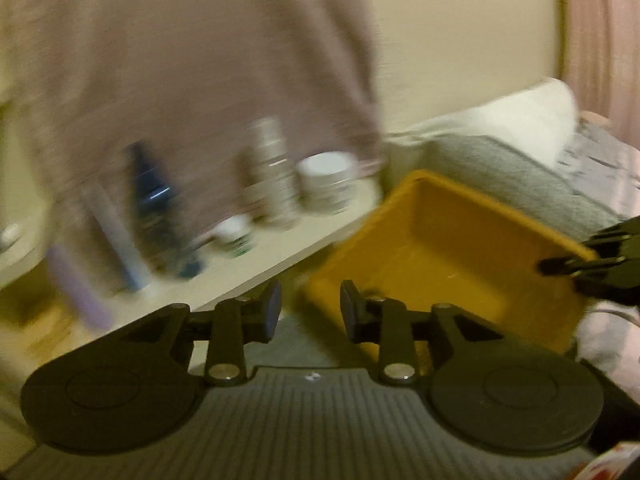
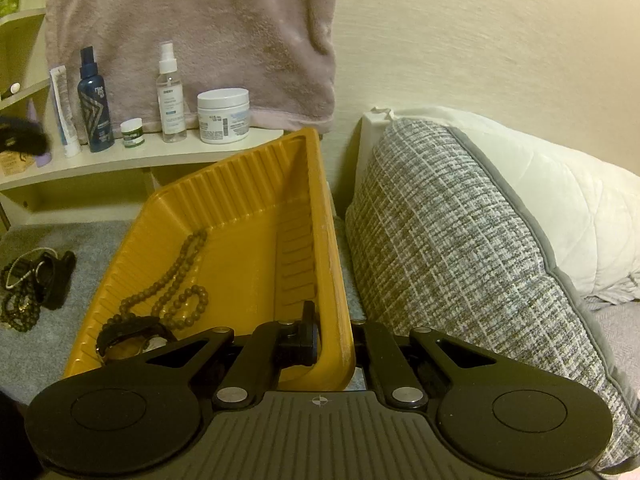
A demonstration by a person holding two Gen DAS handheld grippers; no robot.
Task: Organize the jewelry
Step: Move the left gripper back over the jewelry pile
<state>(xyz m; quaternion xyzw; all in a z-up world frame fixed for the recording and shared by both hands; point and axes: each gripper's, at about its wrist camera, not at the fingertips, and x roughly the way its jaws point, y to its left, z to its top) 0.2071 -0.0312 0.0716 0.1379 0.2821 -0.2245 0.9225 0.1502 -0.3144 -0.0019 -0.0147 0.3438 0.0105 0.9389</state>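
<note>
A yellow ribbed tray [image 2: 248, 216] is tilted up, its right rim clamped by my right gripper [image 2: 334, 338], one finger inside and one outside. A brown bead necklace [image 2: 176, 284] and a black watch [image 2: 136, 336] lie in the tray. More dark beads and a black strap [image 2: 32, 284] lie on the grey surface to its left. The left wrist view is blurred: my left gripper [image 1: 307, 312] is open and empty, near the tray's [image 1: 448, 248] near-left corner. The right gripper [image 1: 592, 266] shows at that view's right edge on the tray rim.
A cream shelf [image 2: 140, 156] holds a blue bottle [image 2: 94, 104], a clear spray bottle [image 2: 170, 92], a white jar [image 2: 224, 116], a small green jar [image 2: 132, 132] and a tube. A mauve towel [image 2: 192, 32] hangs behind. A grey woven cushion [image 2: 460, 256] and a white pillow [image 2: 560, 216] stand right.
</note>
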